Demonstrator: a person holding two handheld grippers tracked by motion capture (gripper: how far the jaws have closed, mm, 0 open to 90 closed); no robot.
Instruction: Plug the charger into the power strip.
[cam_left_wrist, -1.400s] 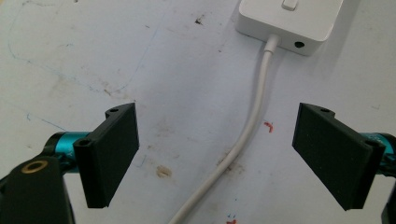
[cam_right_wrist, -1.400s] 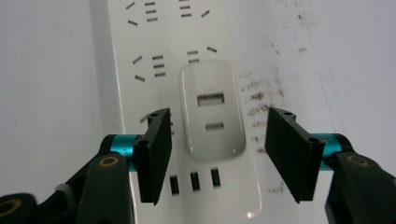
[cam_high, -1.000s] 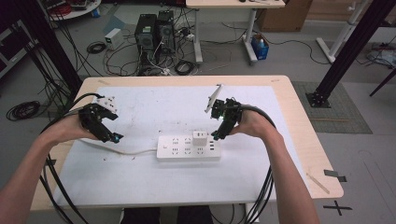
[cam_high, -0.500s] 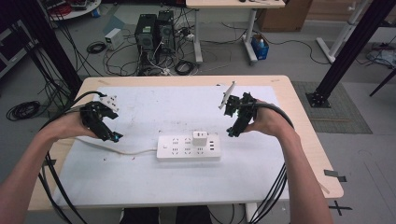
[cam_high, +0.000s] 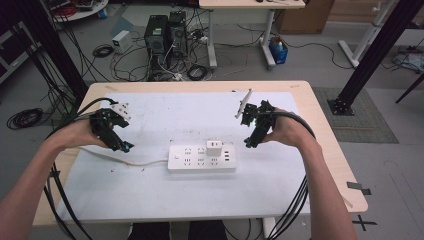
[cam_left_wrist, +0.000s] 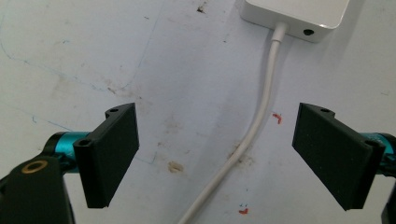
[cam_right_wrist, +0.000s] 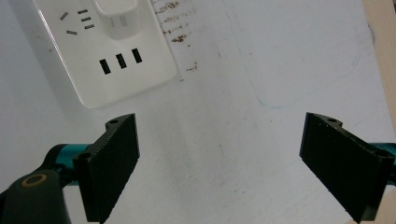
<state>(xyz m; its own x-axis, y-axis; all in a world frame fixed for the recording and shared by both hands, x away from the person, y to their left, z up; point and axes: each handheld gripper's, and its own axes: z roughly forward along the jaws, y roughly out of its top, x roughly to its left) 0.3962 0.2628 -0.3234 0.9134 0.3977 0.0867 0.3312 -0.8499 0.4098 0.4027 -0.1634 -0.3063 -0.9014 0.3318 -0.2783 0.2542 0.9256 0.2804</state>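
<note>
Since the earlier frames the right gripper (cam_high: 253, 134) has been drawing away from the power strip (cam_high: 201, 158), moving out toward the right side of the table, while the left gripper (cam_high: 116, 136) is staying where it was. In the high view the white power strip is lying at the middle of the white table mat (cam_high: 165, 200), with a white charger plug (cam_high: 214, 148) sitting in its upper row of sockets; the strip's white cable (cam_high: 127, 160) is running leftward and passing just beneath the left gripper, and the right gripper is hanging near the strip's right end, apart from it. In the left gripper view its jaws are standing wide apart and holding nothing, the cable (cam_left_wrist: 254, 135) is crossing the mat between them, and the strip's end (cam_left_wrist: 299, 14) is lying ahead at the top. In the right gripper view its jaws are likewise spread and empty over bare mat, with the strip (cam_right_wrist: 100, 51) and its plugged charger (cam_right_wrist: 116, 11) lying ahead toward the upper left.
</note>
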